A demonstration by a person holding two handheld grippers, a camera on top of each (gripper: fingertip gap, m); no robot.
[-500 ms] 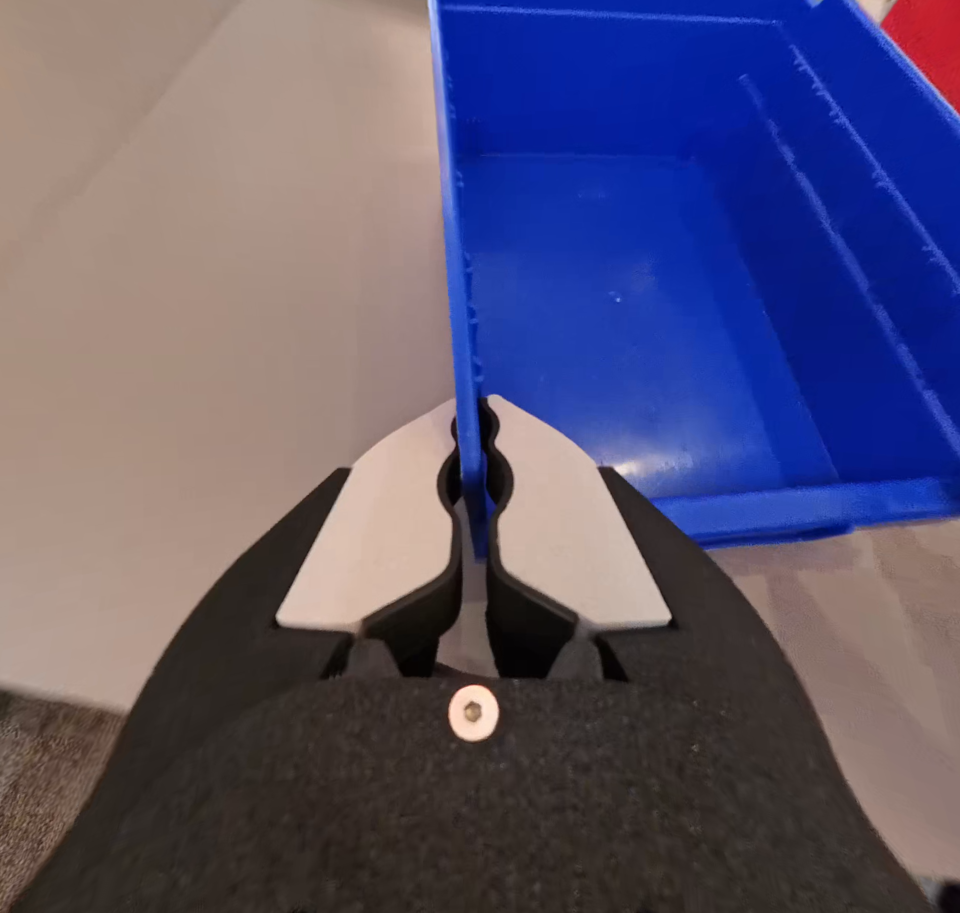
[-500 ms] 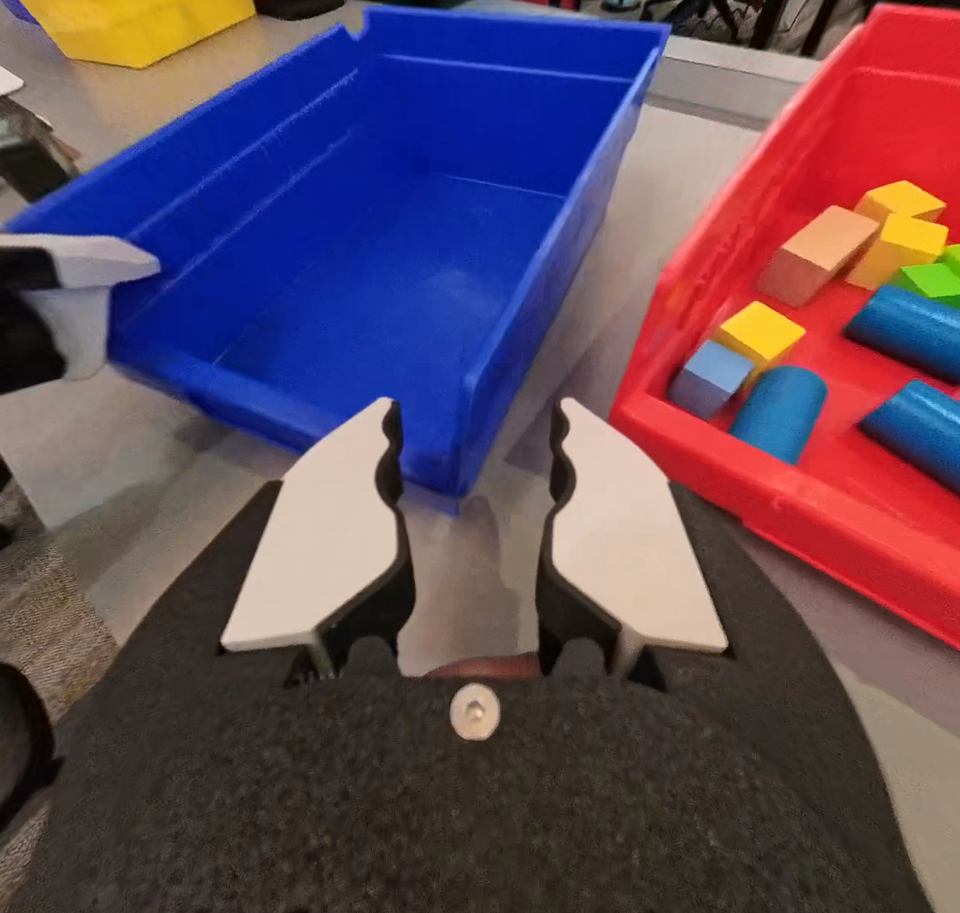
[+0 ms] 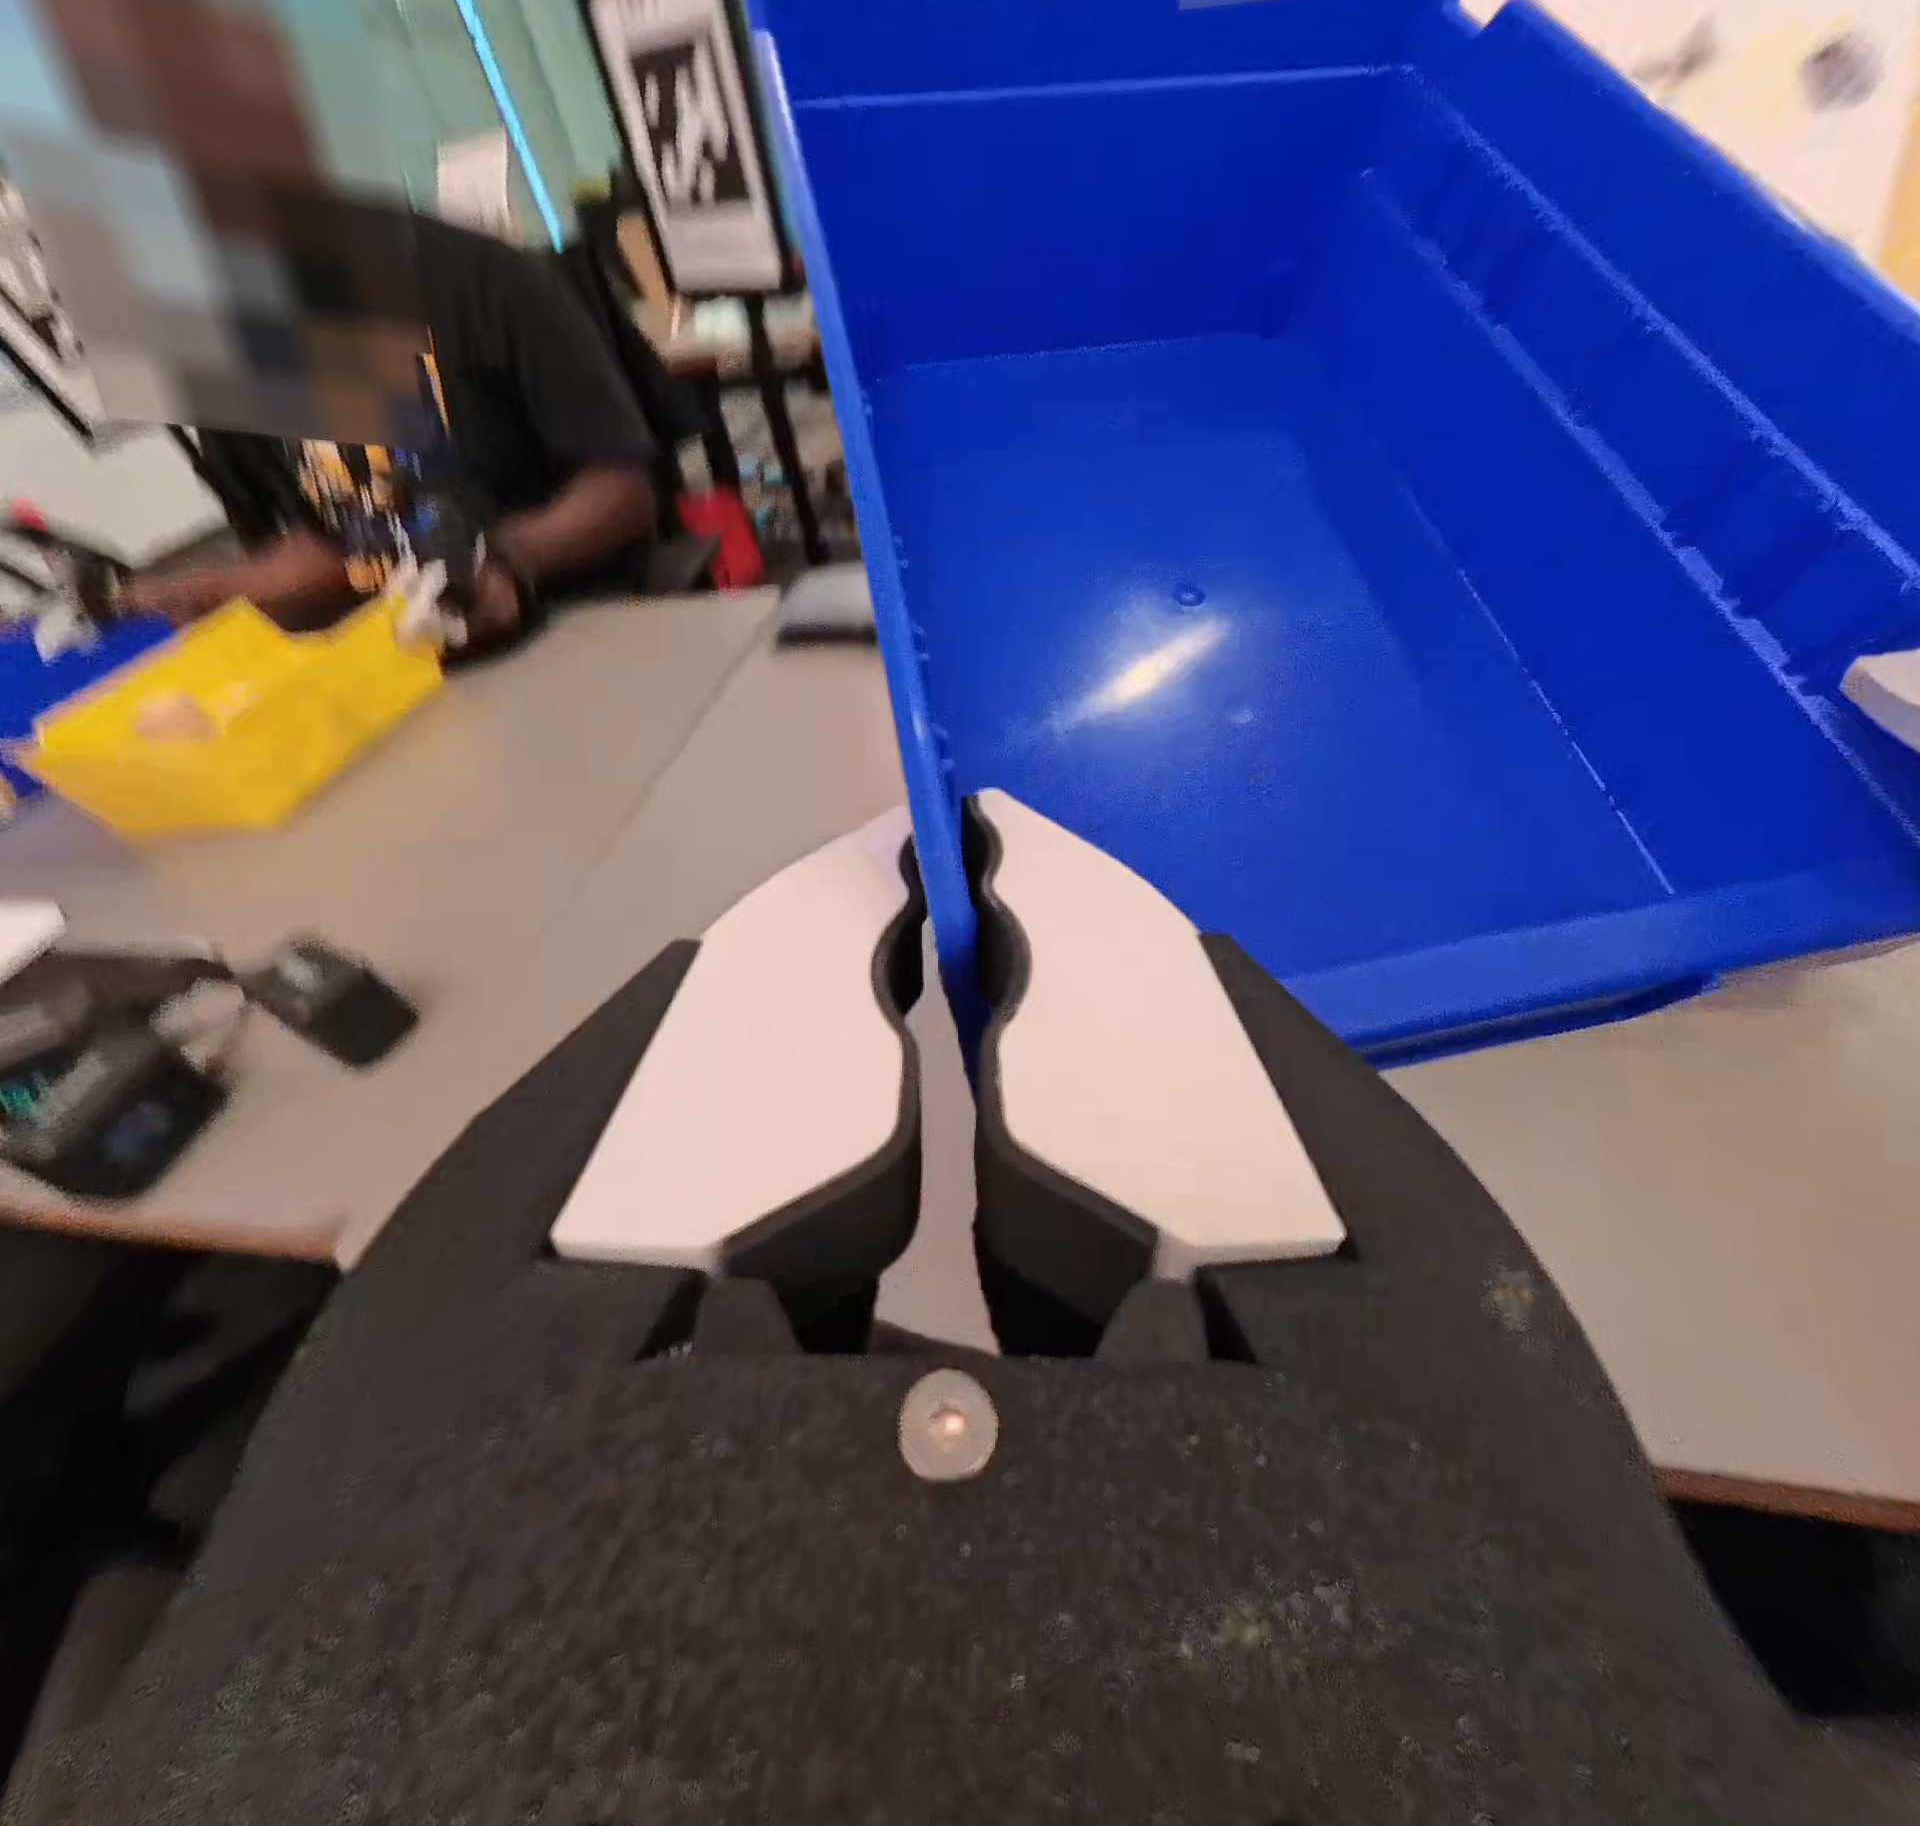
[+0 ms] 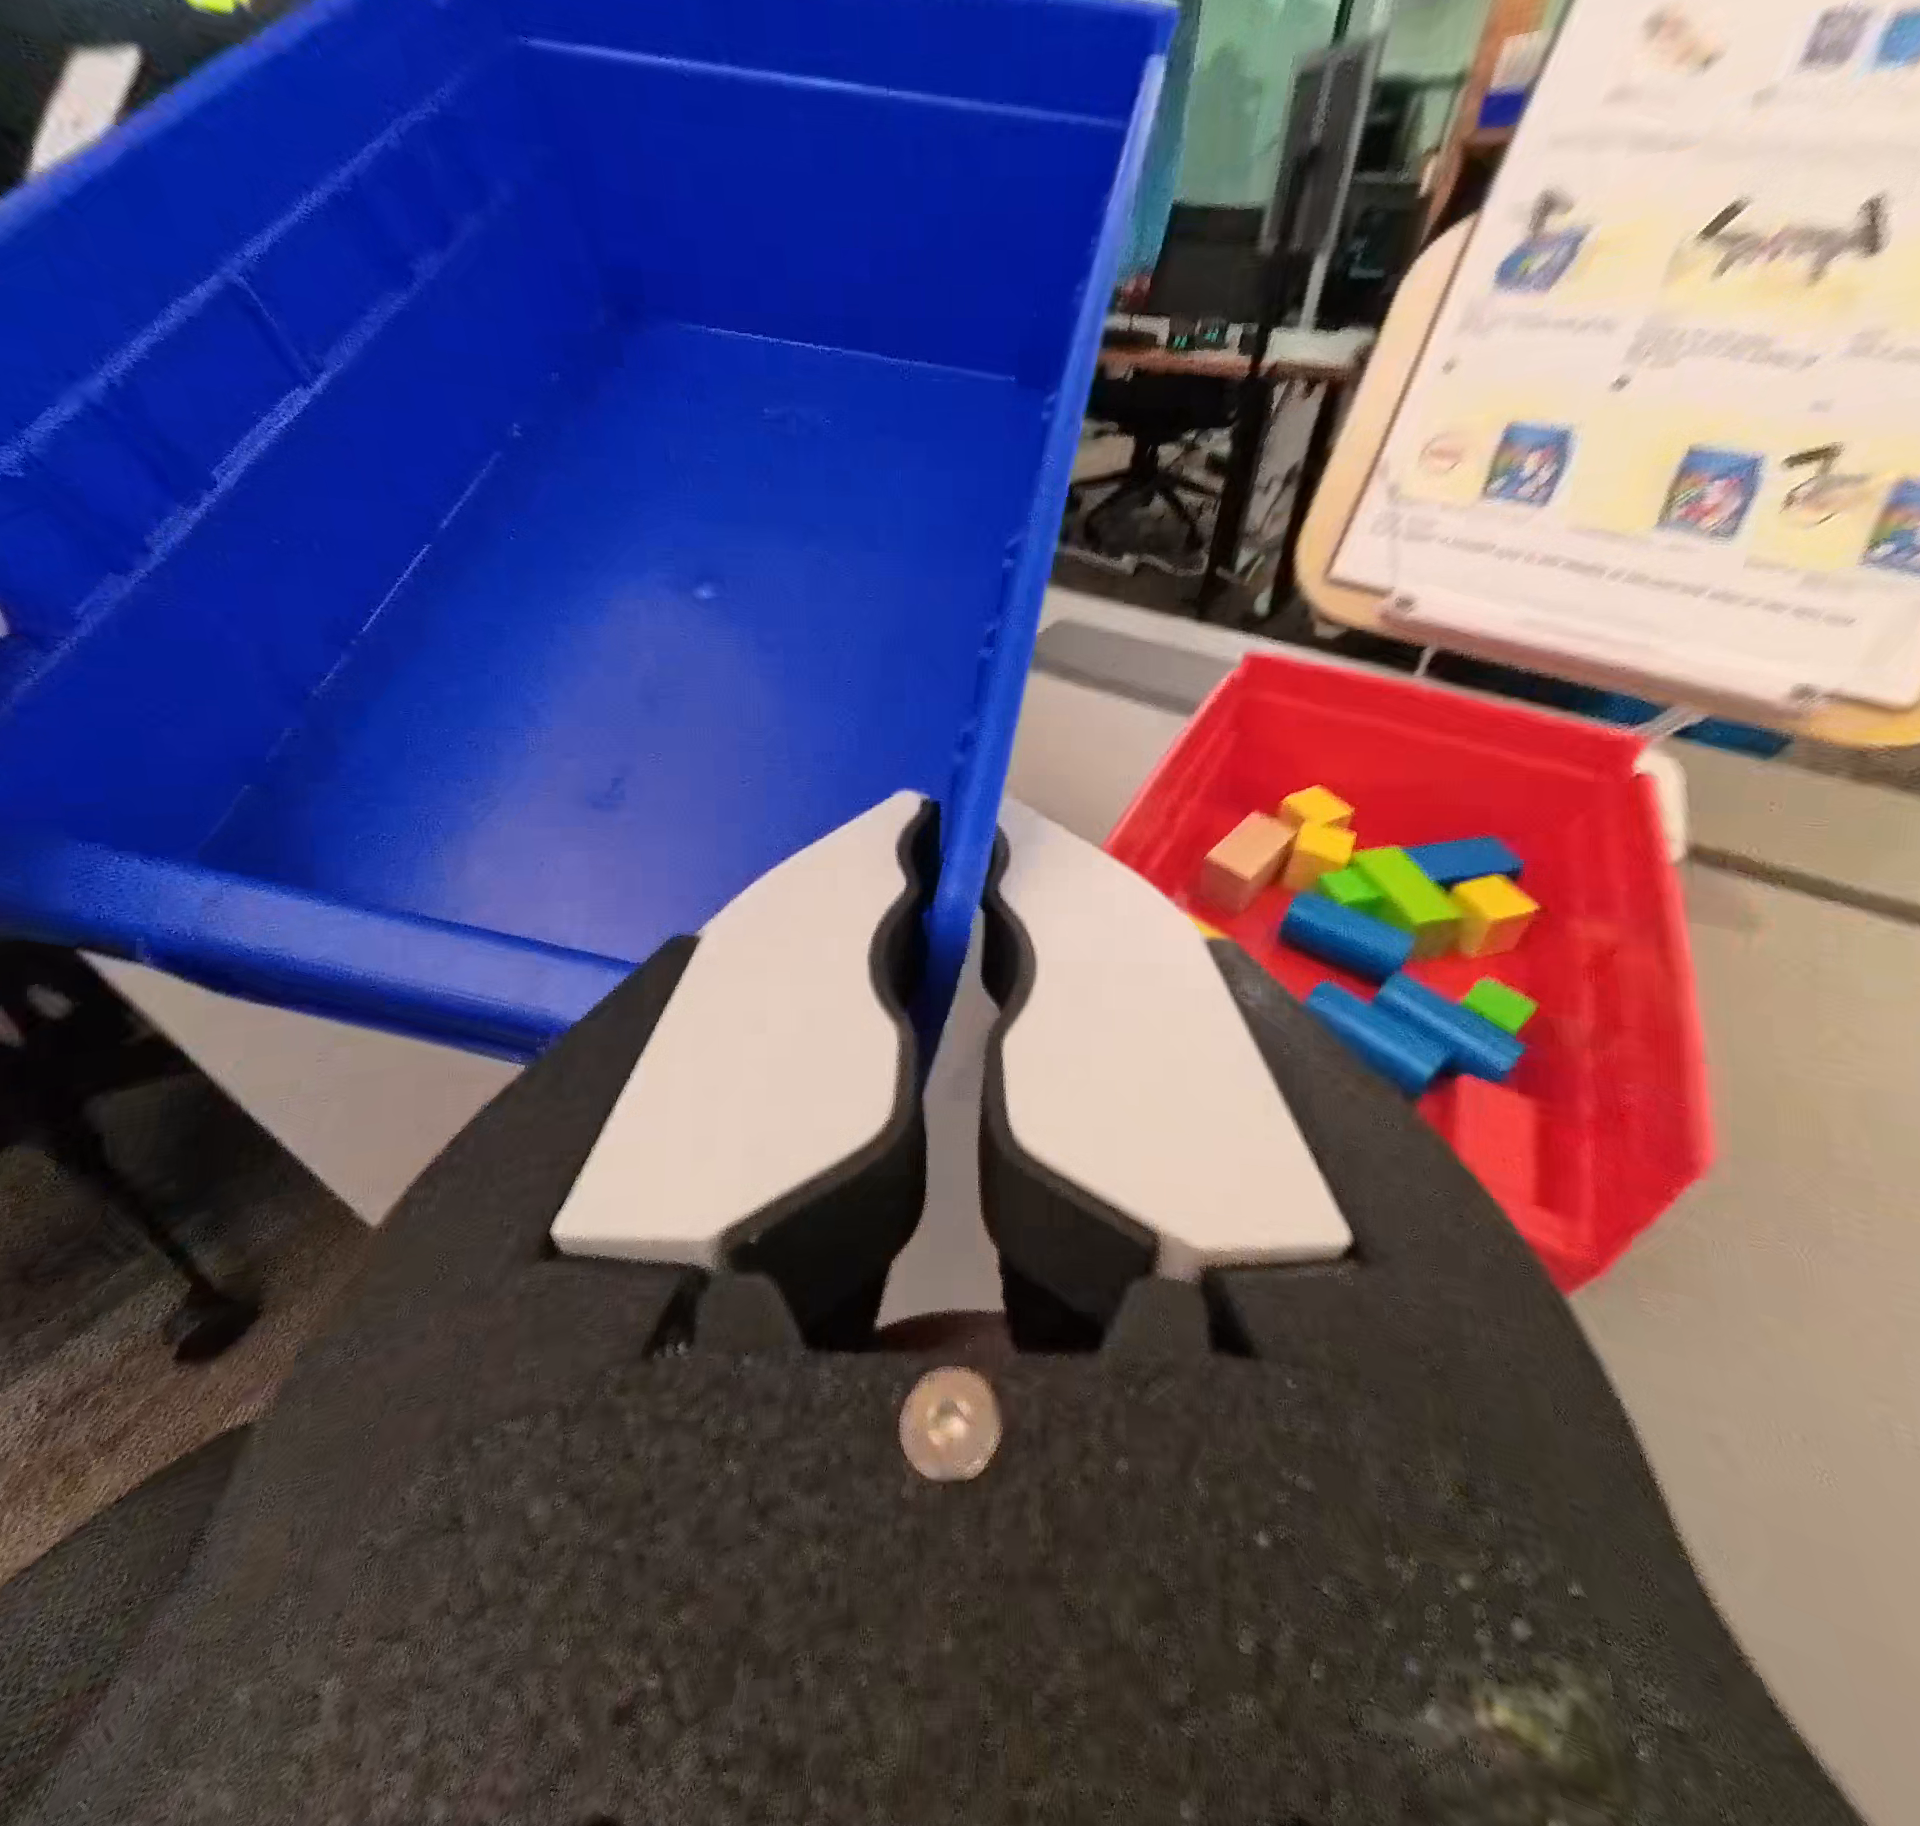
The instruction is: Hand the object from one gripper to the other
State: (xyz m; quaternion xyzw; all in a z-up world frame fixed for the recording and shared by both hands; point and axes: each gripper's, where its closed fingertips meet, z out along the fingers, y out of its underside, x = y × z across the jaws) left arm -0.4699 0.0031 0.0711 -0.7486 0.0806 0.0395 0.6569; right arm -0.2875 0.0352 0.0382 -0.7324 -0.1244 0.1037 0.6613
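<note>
- Left gripper (image 3: pixel 943 841): jaws drawn narrow, clamped across the left side wall of the blue bin (image 3: pixel 1299 633) near its near corner; the wall stands upright between the pads.
- Right gripper (image 4: pixel 961 841): jaws likewise narrow, pinching the bin's right side wall near the near right corner. Its white fingertip shows at the right edge of the left wrist view.
- Blue bin: empty, held by both grippers at once and tilted, its far end raised above the grey table (image 3: pixel 1662 1205); it appears lifted clear of the surface.
- Step in hand, as judged: the shared hold of the hand-over. One gripper should release only once the other's pinch is firm; a single-wall grip on a long bin will tend to swing it, so the keeping side should brace against that twist before the other opens.
- Red bin (image 4: pixel 1621 1132): near on the right, holding coloured blocks (image 4: pixel 1392 924); little room on that side.
- Table edge runs near and low; bare tabletop lies left of the blue bin.
- Yellow bin (image 3: pixel 239 737): far left, well apart, beside a seated person (image 3: pixel 520 426).
</note>
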